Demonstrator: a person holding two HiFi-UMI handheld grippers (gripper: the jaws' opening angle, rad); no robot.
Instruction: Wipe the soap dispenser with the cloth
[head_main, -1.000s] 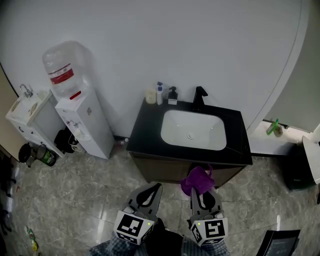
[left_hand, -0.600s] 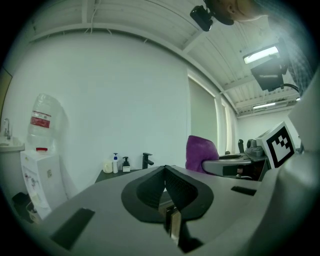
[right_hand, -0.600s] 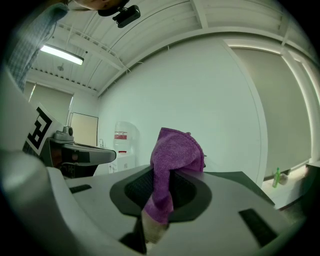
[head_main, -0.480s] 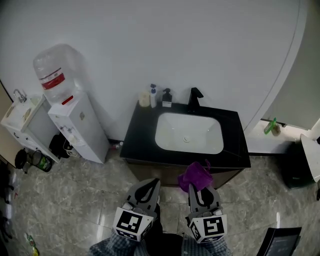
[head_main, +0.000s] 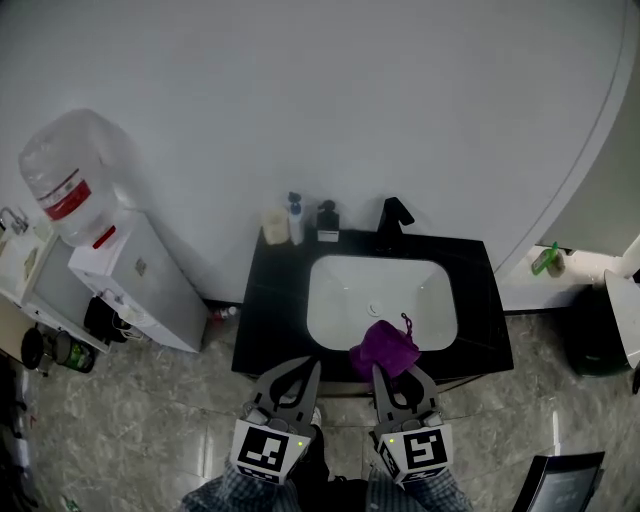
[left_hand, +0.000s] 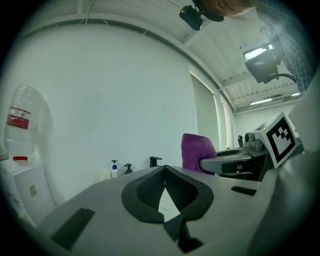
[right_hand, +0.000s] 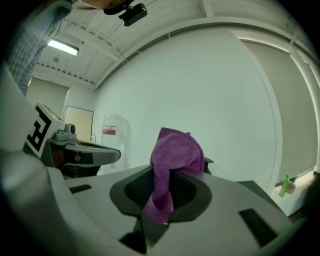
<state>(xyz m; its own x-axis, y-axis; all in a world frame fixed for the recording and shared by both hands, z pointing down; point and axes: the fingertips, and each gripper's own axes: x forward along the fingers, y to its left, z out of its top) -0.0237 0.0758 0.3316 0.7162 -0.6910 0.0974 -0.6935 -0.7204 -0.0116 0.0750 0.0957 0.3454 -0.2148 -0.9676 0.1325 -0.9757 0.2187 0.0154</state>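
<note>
R gripper (head_main: 392, 378) clamps cloth (head_main: 385, 347), L gripper (head_main: 305, 374) closed empty, at black counter (head_main: 265, 325) w/ sink (head_main: 340, 300).

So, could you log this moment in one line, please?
right gripper: shut on cloth | left gripper: shut, empty | dispenser: untouched

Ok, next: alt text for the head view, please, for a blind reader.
Seen from above, the right gripper holds a purple cloth in front of a white basin in a black countertop; the left gripper beside it is shut and empty. Three small bottles stand at the counter's back left, near a black faucet.
</note>
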